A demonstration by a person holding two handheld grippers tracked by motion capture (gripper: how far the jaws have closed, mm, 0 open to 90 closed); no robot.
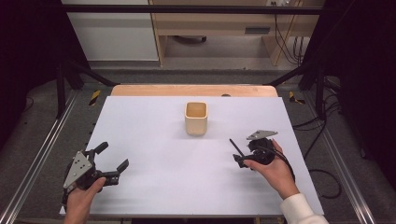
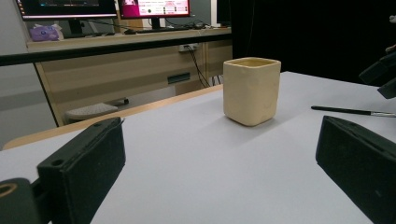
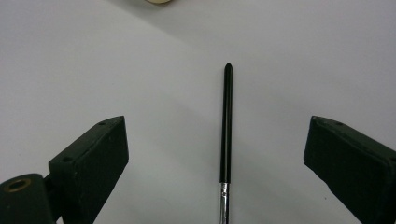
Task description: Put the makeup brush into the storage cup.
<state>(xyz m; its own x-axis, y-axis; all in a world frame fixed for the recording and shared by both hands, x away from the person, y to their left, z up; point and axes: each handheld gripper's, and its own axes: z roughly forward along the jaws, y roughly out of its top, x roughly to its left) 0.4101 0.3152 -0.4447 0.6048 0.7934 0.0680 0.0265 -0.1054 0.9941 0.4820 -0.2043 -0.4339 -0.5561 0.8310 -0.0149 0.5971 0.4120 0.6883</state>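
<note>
A cream square cup point(image 1: 196, 118) stands upright on the white table top point(image 1: 154, 140), at mid-back. A thin black brush point(image 1: 235, 147) with a silver ferrule lies flat on the table to the cup's front right. My right gripper point(image 1: 241, 155) hovers over it, open; in the right gripper view the brush point(image 3: 226, 126) runs lengthwise between the two spread jaws of the right gripper point(image 3: 217, 128), touching neither. My left gripper point(image 1: 112, 157) is open and holds nothing at the front left. Its own view has the left gripper point(image 2: 219, 135) facing the cup point(image 2: 252, 91) and the brush point(image 2: 345, 111).
A wooden table edge point(image 1: 194, 90) runs behind the white sheet. Metal rails point(image 1: 35, 158) flank the table, and cables point(image 1: 322, 135) trail on the floor at right. In the left gripper view, a desk with monitors point(image 2: 107, 9) stands beyond the table.
</note>
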